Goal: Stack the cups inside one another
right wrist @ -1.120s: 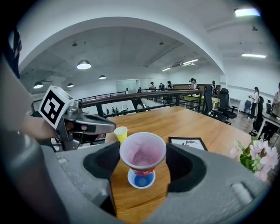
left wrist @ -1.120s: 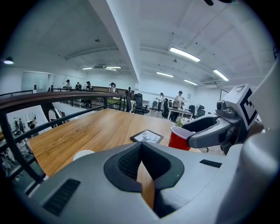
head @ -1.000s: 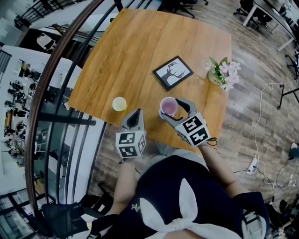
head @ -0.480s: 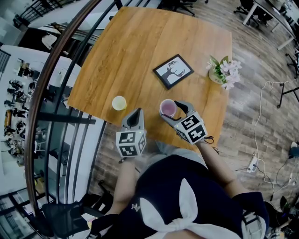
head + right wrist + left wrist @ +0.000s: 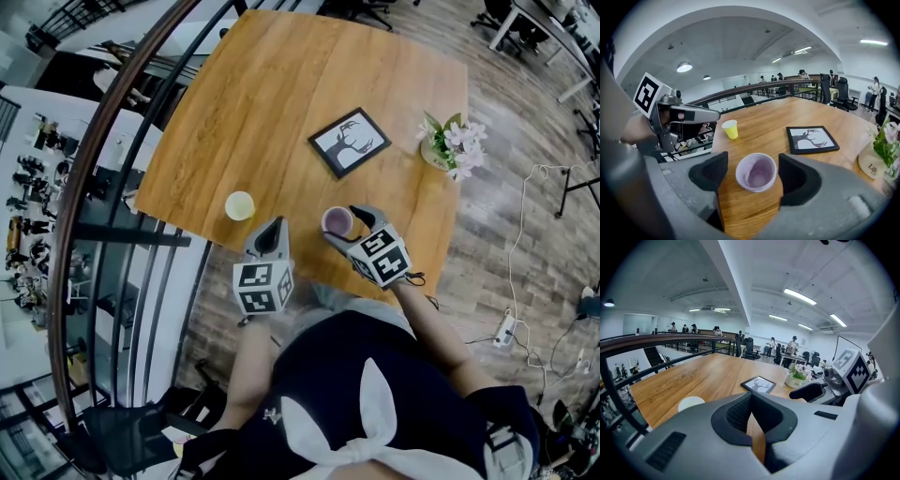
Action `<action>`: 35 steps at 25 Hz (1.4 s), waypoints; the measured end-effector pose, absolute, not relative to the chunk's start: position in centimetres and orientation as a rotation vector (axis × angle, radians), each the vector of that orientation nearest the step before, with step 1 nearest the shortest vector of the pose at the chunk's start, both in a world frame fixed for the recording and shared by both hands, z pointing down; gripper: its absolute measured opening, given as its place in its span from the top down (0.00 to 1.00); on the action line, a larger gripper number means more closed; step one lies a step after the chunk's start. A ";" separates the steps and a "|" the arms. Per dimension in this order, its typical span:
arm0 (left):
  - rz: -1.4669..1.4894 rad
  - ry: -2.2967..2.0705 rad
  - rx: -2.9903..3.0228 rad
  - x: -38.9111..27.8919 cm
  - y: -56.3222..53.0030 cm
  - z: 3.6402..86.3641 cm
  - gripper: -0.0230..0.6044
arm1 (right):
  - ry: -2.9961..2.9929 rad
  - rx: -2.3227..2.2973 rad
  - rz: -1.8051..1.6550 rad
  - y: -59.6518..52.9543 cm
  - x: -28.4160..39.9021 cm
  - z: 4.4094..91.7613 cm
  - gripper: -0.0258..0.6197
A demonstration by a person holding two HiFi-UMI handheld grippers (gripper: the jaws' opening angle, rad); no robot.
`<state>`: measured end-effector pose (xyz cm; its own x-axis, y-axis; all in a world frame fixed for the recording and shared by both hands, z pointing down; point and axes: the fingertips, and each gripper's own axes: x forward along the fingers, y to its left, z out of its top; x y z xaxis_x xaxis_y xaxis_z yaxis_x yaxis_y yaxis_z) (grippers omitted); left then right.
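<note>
A purple cup (image 5: 337,222) (image 5: 756,172) stands upright near the table's front edge. My right gripper (image 5: 343,225) (image 5: 753,171) is open, with the cup between its two pads; a narrow gap shows on each side. A yellow cup (image 5: 239,206) (image 5: 731,129) (image 5: 691,403) stands upright to the left, by itself. My left gripper (image 5: 270,231) (image 5: 751,417) is shut and holds nothing; it hovers at the front edge, just right of the yellow cup. In the left gripper view the right gripper (image 5: 812,391) shows at the right.
A black-framed deer picture (image 5: 348,142) (image 5: 812,139) lies flat beyond the purple cup. A small pot of flowers (image 5: 448,148) (image 5: 881,159) stands at the table's right edge. The wooden table (image 5: 281,84) borders a curved railing (image 5: 112,141) on the left.
My right gripper has sunk toward the table with the purple cup between its jaws; the cup looks smaller and lower now. The left gripper and the yellow cup have not moved.
</note>
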<state>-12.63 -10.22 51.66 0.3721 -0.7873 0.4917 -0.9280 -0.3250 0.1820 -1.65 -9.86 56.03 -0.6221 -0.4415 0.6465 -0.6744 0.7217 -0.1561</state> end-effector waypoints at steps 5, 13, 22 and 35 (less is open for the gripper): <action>0.440 -1.482 2.205 -12.5 -10.4 51.9 0.94 | -2.357 0.881 0.505 -10.4 -1.3 55.3 0.45; 0.437 -1.483 2.212 -12.4 -10.5 51.6 0.94 | -2.431 0.971 0.454 -11.2 -0.5 52.5 0.84; 0.431 -1.485 2.222 -12.1 -10.3 51.2 0.94 | -2.477 1.008 0.428 -11.3 0.3 50.1 0.96; 0.393 -1.511 2.242 -12.2 -10.0 49.8 0.93 | -2.489 0.985 0.401 -10.5 -0.1 49.8 0.96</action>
<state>-12.22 -10.05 49.83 0.3740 -0.8127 0.4467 -0.9274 -0.3311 0.1742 -0.07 -10.54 49.78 -0.6543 -0.5760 0.4900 -0.7007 0.7055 -0.1062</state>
